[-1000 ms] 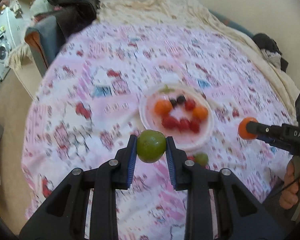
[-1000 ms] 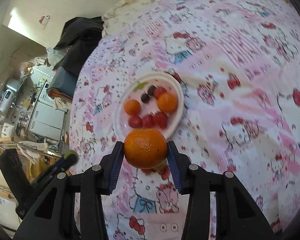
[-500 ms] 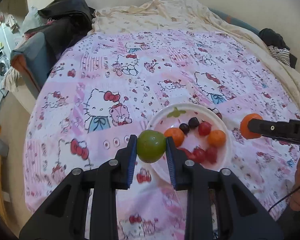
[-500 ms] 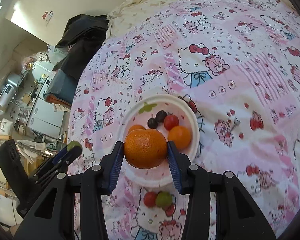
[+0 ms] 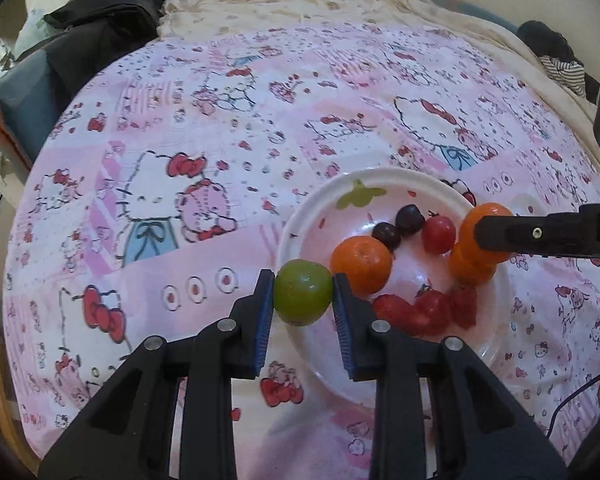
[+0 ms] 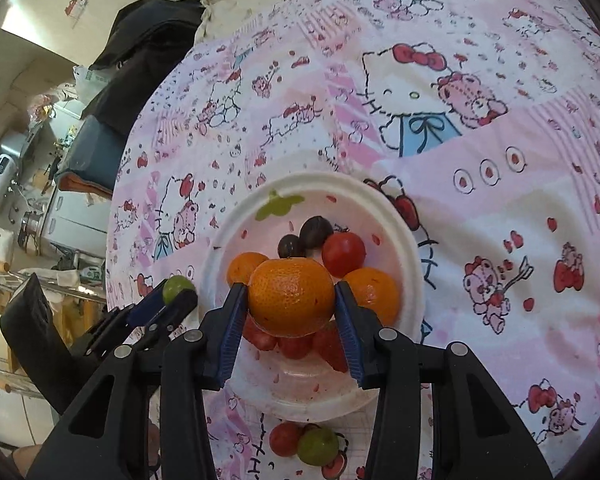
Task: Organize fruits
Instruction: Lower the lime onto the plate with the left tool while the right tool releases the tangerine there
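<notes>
Three oranges [image 6: 291, 297], two green fruits [image 5: 303, 298] — one plate [image 6: 316, 180]

Orange [image 6: 291, 297] in right tool [image 6: 291, 312] above plate [image 6: 410, 280]

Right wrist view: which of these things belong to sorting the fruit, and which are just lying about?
Part of the job:
- orange held by the right gripper
- green fruit held by the left gripper
- white plate holding oranges, tomato, dark grapes, strawberries
- loose red and green fruit beside the plate

Lying about:
- dark clothes
- patterned bedspread
</notes>
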